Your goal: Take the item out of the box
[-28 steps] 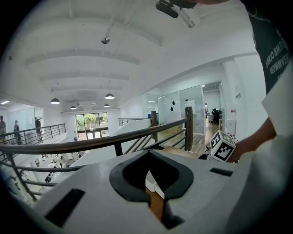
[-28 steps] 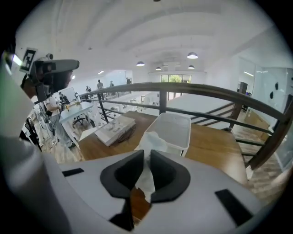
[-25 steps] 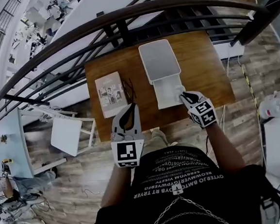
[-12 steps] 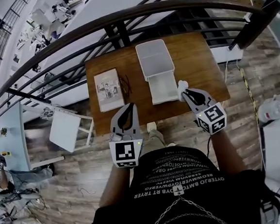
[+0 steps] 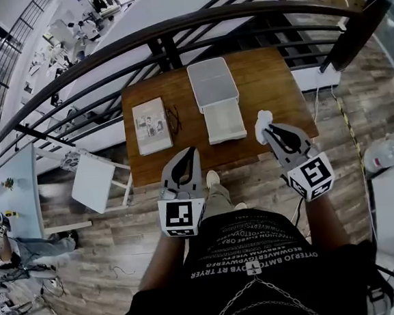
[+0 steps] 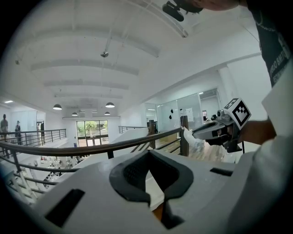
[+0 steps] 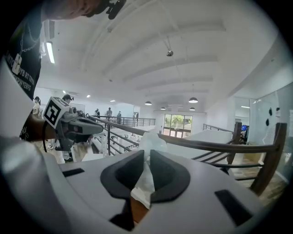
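Observation:
The white box stands open on the wooden table point(image 5: 280, 84), its lid point(image 5: 211, 82) behind its shallow tray point(image 5: 224, 120). My right gripper point(image 5: 269, 132) is to the right of the tray, above the table's front right part, shut on a soft white plastic-wrapped item point(image 5: 263, 121). In the right gripper view the wrapped item point(image 7: 145, 180) is pinched between the dark pads point(image 7: 171, 178) and bulges beyond them. My left gripper point(image 5: 186, 154) hovers at the table's front edge, jaws together, holding nothing. The left gripper view shows the right gripper point(image 6: 185, 131) with the item point(image 6: 201, 148) hanging from it.
A book point(image 5: 152, 125) lies on the table's left part with a pair of glasses point(image 5: 174, 119) beside it. A dark curved railing point(image 5: 172, 25) runs behind the table. A white chair point(image 5: 97, 186) stands to the left on the wooden floor.
My right gripper has drawn the white item out of the box tray, moving right and back toward me. The left gripper has shifted slightly.

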Motion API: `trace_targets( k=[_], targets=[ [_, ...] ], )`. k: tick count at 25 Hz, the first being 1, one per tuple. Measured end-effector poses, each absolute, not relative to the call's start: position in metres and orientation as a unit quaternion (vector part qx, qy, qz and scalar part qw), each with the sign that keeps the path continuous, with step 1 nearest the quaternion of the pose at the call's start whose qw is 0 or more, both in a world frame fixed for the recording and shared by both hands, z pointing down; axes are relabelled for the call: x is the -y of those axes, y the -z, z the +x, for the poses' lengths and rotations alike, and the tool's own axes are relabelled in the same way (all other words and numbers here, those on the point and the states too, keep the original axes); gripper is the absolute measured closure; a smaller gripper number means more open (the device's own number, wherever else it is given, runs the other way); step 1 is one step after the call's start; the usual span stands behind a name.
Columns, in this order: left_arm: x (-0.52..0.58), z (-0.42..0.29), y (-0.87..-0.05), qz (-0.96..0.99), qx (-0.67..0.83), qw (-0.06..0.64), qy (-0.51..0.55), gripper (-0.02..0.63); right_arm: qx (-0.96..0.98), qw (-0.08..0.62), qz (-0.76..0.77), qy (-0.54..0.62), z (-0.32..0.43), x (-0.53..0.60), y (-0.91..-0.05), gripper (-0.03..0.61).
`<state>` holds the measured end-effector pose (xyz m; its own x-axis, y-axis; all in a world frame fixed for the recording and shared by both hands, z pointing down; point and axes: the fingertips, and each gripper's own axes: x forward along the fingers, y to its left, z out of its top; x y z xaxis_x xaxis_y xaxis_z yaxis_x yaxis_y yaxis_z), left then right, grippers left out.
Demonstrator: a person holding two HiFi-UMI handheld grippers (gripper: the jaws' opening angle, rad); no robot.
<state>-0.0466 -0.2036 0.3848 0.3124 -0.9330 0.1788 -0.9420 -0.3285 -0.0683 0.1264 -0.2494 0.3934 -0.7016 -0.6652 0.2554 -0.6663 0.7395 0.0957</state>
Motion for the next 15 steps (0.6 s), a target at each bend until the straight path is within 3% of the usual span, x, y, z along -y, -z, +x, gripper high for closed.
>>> trace_targets(
  k=[7, 15],
  targets=[
    [0.198, -0.023, -0.379, 0.822, 0.562, 0.027, -0.09, 0.609, 0.932, 0.091, 0.349, -0.008, 0.139, 0.225, -0.351, 0.54],
    [0.207, -0.032, -0.38, 0.822, 0.56, 0.028, -0.098, 0.607, 0.93, 0.095, 0.355, -0.02, 0.137, 0.236, -0.362, 0.54]
  ],
)
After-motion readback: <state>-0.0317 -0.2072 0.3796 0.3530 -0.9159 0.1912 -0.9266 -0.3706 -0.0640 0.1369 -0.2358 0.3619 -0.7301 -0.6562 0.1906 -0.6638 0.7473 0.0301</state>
